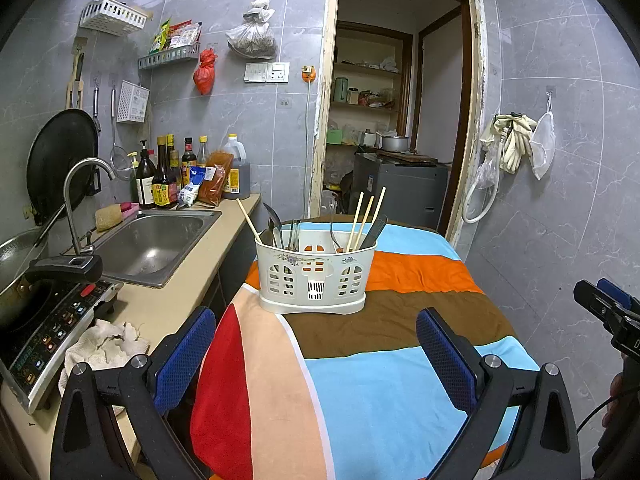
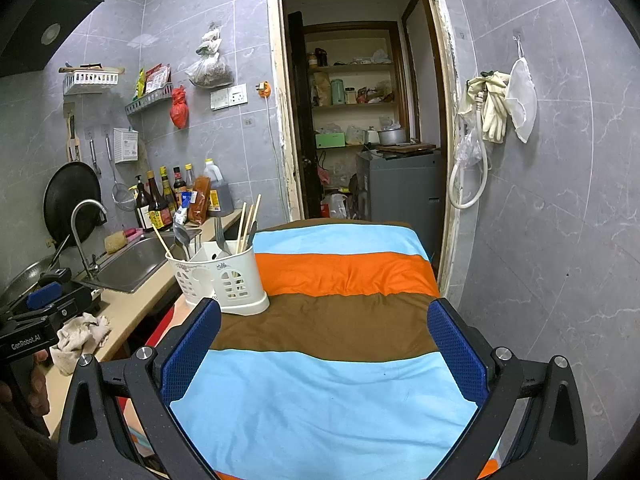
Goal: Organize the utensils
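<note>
utensil caddy [image 1: 316, 276]: cream-white plastic, arched cut-out pattern, small blue floral print near the rim. chopsticks [image 1: 362, 218] in it: pale tan. spoons [image 1: 272, 220]: dull grey metal. table cloth [image 1: 380, 380]: broad stripes of light blue, orange and brown; at 9 o'clock of the caddy, panels of red and peach edged in white. left gripper [image 1: 316, 354]: black frame, blue dotted-texture pads. right gripper [image 2: 324, 350]: same black and blue. wall tiles [image 2: 560, 200]: grey, faint white veining. hanging bag [image 1: 205, 72] at 11 o'clock: red. counter [image 1: 168, 304]: beige.
</note>
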`<state>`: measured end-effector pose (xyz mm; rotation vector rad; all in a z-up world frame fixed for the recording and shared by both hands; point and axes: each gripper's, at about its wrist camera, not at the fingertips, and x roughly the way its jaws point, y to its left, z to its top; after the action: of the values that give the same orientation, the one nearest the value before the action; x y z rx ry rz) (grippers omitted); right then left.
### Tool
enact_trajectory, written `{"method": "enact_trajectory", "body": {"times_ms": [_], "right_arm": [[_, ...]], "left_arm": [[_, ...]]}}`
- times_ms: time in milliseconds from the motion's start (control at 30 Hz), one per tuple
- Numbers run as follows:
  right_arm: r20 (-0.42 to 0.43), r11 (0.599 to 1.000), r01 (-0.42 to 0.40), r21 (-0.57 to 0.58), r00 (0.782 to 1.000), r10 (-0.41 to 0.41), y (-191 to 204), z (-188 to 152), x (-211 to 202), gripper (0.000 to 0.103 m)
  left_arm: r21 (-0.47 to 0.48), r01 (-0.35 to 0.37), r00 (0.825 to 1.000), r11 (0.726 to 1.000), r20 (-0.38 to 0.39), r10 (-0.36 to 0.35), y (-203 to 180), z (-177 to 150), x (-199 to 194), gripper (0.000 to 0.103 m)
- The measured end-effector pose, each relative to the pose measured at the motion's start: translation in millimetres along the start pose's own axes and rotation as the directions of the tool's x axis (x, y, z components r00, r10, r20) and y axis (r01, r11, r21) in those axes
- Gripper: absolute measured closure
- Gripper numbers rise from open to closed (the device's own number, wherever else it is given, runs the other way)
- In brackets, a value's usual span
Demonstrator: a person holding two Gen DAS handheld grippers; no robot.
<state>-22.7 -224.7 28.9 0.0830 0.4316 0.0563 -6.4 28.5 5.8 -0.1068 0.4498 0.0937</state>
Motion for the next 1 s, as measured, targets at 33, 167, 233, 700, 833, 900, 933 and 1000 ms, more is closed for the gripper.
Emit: {"method": "enact_trajectory", "body": {"times_ms": [33,167,233,700,833,900,933,1000], "right_arm": [[0.001,1.000,-0.001,-0.001,1.000,0.001,0.2,0.3,0.4,0.002],[0.002,1.000,-0.001,-0.001,1.000,0.001,0.3,-0.2,0.1,0.002],[0.001,1.000,-0.002,-0.002,1.000,0.002,0.7,0.0,0.5,0.002],[0.001,1.000,-0.002,-0.004,1.000,0.002,3.6,0.2,1.2,0.002],[0.001,1.000,-0.002,-0.004,1.000,0.002,3.7,0.2,1.3,0.002],[0.002,1.000,-0.004,-0.004,1.000,0.004,3.6,0.0,1.0,0.002],[0.002,1.000,-0.005,-0.005,1.000,0.005,4.6,1.3,2.5,0.002],[0.001,1.000,-0.005,-0.005,1.000,0.005,4.9,0.9,2.6,0.002]], "left_arm": [[0.000,0.000,1.000,1.000,0.000,0.000,0.2,0.3,-0.3,0.002],[0.001,0.000,1.000,1.000,0.001,0.000,0.6,0.1,0.0,0.002],[0.000,0.000,1.000,1.000,0.003,0.000,0.9,0.3,0.1,0.002],[0.001,0.001,1.000,1.000,0.002,-0.001,2.4,0.0,0.5,0.002],[0.002,0.001,1.000,1.000,0.002,-0.001,2.6,0.1,0.4,0.002],[0.002,0.000,1.000,1.000,0.001,0.000,2.3,0.0,0.5,0.002],[0.002,0.000,1.000,1.000,0.002,0.000,2.5,0.2,0.6,0.002],[0.002,0.000,1.000,1.000,0.002,0.000,2.4,0.1,0.7,0.002]]}}
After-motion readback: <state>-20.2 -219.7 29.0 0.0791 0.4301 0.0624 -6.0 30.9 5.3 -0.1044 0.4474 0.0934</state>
